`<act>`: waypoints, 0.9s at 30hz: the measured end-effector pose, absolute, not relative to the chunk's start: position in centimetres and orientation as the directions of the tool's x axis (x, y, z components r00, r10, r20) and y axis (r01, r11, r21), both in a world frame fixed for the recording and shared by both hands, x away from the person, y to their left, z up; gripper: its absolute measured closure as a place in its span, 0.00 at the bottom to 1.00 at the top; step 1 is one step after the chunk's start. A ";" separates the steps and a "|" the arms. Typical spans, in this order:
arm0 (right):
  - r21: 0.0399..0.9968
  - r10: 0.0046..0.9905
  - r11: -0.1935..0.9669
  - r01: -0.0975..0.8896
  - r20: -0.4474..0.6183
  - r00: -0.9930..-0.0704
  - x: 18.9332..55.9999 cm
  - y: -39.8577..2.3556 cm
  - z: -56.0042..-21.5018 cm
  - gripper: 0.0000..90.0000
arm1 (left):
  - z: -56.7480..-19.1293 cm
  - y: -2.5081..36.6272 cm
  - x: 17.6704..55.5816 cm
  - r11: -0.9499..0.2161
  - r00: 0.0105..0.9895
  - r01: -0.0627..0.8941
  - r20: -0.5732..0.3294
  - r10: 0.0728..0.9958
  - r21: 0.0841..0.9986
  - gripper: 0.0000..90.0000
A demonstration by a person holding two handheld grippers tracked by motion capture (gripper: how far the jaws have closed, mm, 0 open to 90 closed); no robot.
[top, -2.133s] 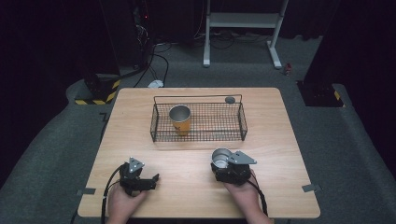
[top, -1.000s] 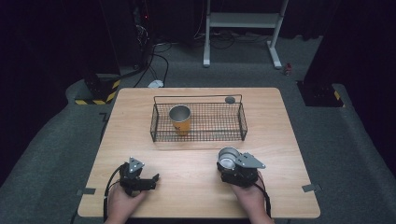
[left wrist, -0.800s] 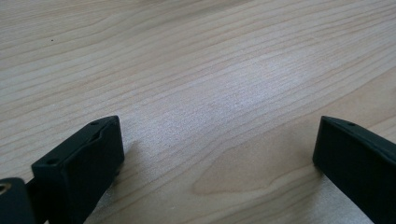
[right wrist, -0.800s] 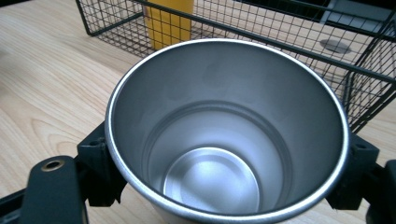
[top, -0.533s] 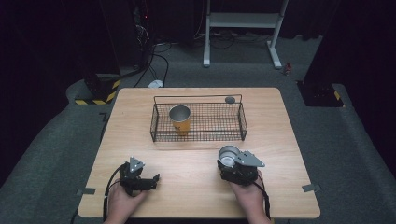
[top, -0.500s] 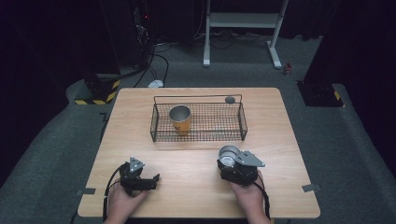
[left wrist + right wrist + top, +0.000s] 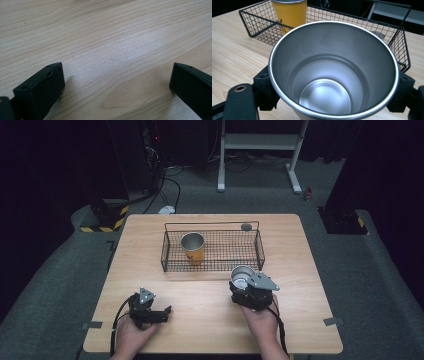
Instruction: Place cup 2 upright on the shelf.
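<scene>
On the table [image 7: 300, 250], the wire basket [image 7: 212, 250] sits at frame centre with a cup [image 7: 193, 247] in its left part; another cup [image 7: 242, 276] is lower right, before the basket.

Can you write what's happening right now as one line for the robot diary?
right hand-held gripper: shut on steel cup, near wire basket | left hand-held gripper: open, empty, on table | yellow cup: in basket

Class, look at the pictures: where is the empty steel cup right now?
The steel cup sits between the jaws of the right hand-held gripper, on the right of the high view, just in front of the wire basket that holds the yellow cup.
</scene>
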State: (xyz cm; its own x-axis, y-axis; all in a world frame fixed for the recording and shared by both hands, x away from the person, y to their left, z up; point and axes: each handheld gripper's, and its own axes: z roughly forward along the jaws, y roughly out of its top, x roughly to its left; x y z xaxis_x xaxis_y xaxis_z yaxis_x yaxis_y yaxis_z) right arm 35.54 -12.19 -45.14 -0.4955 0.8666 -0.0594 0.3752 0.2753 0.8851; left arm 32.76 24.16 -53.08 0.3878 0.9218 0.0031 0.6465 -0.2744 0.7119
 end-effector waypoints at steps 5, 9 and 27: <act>0.886 0.859 0.285 0.366 -0.067 -0.507 35.9 -12.2 -44.5 0.20 | -53.1 24.2 32.8 -0.274 0.388 0.647 0.003 0.922 0.712 0.00; 0.892 0.858 0.280 0.355 -0.066 -0.510 36.0 -12.3 -44.0 0.20 | -53.1 24.2 32.8 -0.274 0.387 0.647 0.003 0.922 0.712 0.00; 0.906 0.867 0.251 0.342 -0.054 -0.495 37.3 -12.5 -42.6 0.20 | -53.1 24.1 32.8 -0.270 0.383 0.648 0.002 0.924 0.712 0.00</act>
